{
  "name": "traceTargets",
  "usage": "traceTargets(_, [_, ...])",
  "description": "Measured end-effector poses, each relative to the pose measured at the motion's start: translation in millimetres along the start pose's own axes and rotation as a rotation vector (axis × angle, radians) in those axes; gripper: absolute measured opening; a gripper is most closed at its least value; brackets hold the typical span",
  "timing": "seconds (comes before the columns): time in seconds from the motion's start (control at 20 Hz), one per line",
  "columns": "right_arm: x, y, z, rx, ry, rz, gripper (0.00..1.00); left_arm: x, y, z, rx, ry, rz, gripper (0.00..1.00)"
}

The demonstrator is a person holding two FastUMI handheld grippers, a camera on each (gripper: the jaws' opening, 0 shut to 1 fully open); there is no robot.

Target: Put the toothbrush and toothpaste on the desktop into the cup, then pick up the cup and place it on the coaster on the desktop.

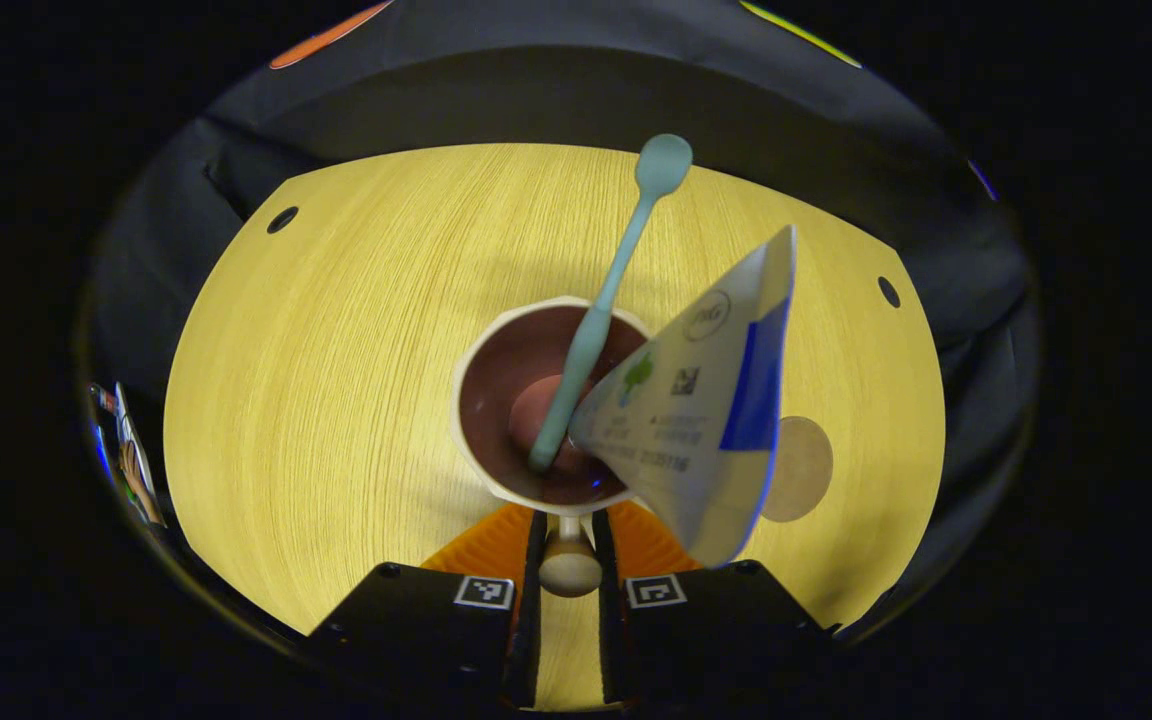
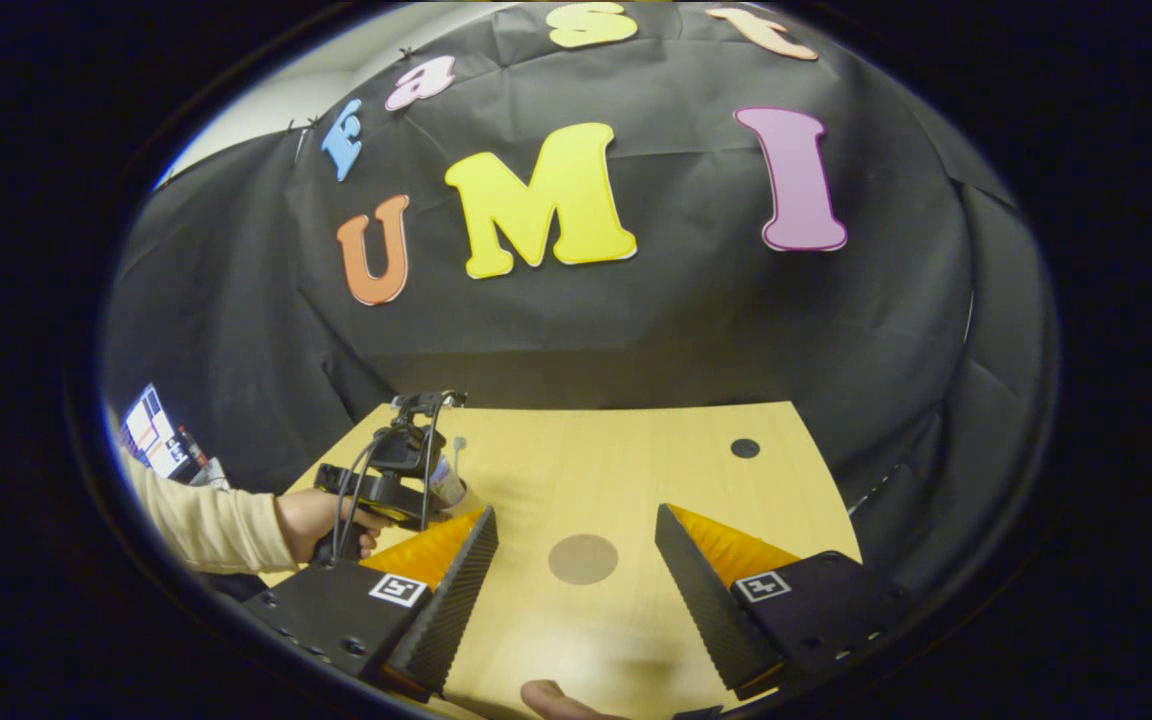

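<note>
Yellow wood-grain desktop carries a round flat coaster just beside the cup. Toothbrush and crinkled toothpaste lean inside the cup, whose knobbed handle the left gripper pinches. Right gripper gapes wide above the coaster.

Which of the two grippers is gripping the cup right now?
The left gripper: its fingers pinch the cream, brown-lined cup's handle. The right gripper hangs open over the round brown coaster.

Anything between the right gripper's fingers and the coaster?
No. In the right gripper view the open right gripper frames the coaster, with bare desktop around it.
</note>
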State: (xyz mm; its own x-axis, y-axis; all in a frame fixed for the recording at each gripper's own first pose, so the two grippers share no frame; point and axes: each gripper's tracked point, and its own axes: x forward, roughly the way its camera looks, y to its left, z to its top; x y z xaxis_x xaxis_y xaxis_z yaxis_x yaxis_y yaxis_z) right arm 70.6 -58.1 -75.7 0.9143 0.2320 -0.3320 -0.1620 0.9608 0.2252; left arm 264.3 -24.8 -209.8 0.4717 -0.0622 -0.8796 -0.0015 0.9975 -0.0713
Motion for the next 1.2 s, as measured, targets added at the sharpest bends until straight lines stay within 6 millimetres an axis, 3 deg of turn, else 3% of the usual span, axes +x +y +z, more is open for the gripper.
traceTargets(0.1, [-0.9, -1.6, 0.2, 0.002, 0.000, -0.002, 0.96, -10.0, -14.9, 23.5, 0.041, -0.018, -0.020, 0.31])
traceTargets(0.15, [-1.2, -3.5, 0.0, 0.009, 0.001, -0.006, 0.96, -14.2, -26.3, 34.8, 0.062, -0.024, -0.044, 0.27])
traceTargets(0.35, [-2.8, -19.1, -11.0, 0.046, 0.021, -0.037, 0.96, -24.6, -74.1, 80.4, 0.154, -0.030, -0.108, 0.31])
traceTargets(0.4, [-4.3, -23.0, -14.3, 0.052, 0.027, -0.048, 0.96, -25.1, -85.1, 92.1, 0.175, -0.026, -0.120, 0.27])
traceTargets(0.45, [-6.8, -28.4, -15.6, 0.061, 0.026, -0.060, 0.96, -24.8, -95.1, 103.6, 0.193, -0.017, -0.128, 0.31])
traceTargets(0.5, [-9.5, -31.8, -14.8, 0.072, 0.020, -0.070, 0.96, -24.4, -104.1, 115.7, 0.209, -0.008, -0.130, 0.27])
traceTargets(0.7, [-21.5, -46.7, -23.3, 0.082, 0.022, -0.107, 0.96, -22.7, -134.0, 170.0, 0.251, 0.013, -0.153, 0.27])
traceTargets(0.75, [-23.1, -50.5, -24.4, 0.081, 0.022, -0.116, 0.96, -21.7, -138.5, 185.2, 0.257, 0.018, -0.152, 0.31])
traceTargets(0.85, [-25.4, -57.0, -24.1, 0.092, 0.023, -0.135, 0.96, -20.5, -144.4, 215.6, 0.261, 0.037, -0.156, 0.27])
traceTargets(1.05, [-29.6, -65.5, -27.0, 0.111, 0.025, -0.157, 0.96, -31.8, -160.2, 295.0, 0.238, 0.009, -0.212, 0.30])
traceTargets(1.2, [-28.9, -64.2, -27.9, 0.116, 0.031, -0.159, 0.95, -52.8, -164.6, 367.5, 0.243, -0.057, -0.243, 0.41])
